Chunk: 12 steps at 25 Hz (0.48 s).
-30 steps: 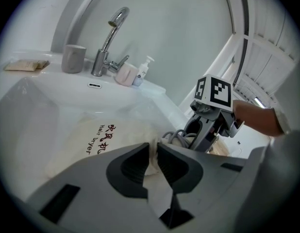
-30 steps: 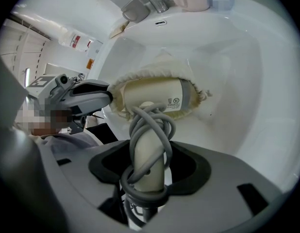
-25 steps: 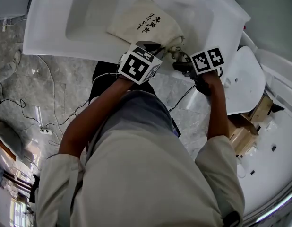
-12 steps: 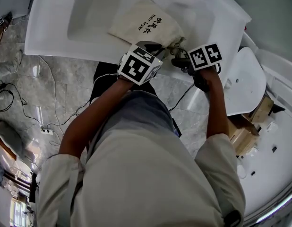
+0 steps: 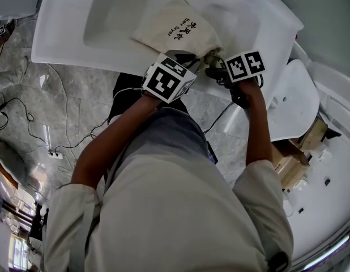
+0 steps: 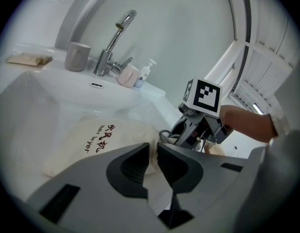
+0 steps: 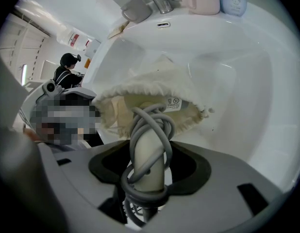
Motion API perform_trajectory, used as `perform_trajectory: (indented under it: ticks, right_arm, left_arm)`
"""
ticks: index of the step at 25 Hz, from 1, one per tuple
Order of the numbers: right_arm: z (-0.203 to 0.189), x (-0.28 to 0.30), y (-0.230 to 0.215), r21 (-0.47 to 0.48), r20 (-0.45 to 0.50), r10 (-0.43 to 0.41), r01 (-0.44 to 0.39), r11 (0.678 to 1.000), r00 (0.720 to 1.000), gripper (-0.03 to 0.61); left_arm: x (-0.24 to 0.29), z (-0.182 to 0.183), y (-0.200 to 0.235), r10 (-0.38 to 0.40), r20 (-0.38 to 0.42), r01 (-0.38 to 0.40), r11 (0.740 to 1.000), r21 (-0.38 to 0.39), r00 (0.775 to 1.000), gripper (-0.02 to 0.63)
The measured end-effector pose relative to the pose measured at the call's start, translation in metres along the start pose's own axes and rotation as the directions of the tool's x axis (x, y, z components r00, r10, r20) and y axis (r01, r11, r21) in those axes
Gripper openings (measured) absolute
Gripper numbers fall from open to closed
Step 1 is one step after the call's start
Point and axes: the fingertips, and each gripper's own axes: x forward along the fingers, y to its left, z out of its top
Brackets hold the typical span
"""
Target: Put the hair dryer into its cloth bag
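The cream cloth bag (image 5: 175,30), printed "hair dryer", lies in the white sink basin. My left gripper (image 6: 152,155) is shut on the edge of the cloth bag (image 6: 99,140) near its mouth. My right gripper (image 7: 150,171) is shut on the hair dryer's cream handle (image 7: 149,154), which has its grey cord (image 7: 157,125) wound round it. The dryer's front end is inside the bag's frilled open mouth (image 7: 140,92) and hidden there. In the head view the left gripper (image 5: 189,55) and right gripper (image 5: 216,69) meet at the sink's front edge.
A faucet (image 6: 113,38), a grey cup (image 6: 77,56), a pink cup (image 6: 126,75) and a small bottle (image 6: 146,72) stand along the sink's back rim (image 6: 58,81). A white toilet lid (image 5: 294,95) is at the right. Cables lie on the marble floor (image 5: 45,123).
My right gripper has edged a little toward the bag's mouth with the dryer handle in it. The left gripper has stayed put on the bag's edge.
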Motion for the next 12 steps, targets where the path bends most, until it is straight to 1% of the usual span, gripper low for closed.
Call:
perform_trajectory:
  ticks: [12]
  right_arm:
    - [0.012,0.003,-0.002,-0.004,0.02,-0.008,0.008,1.0,1.0,0.238]
  left_arm:
    - [0.0,0.001,-0.004,-0.004,0.001,0.004,1.0,-0.001,1.0,0.06]
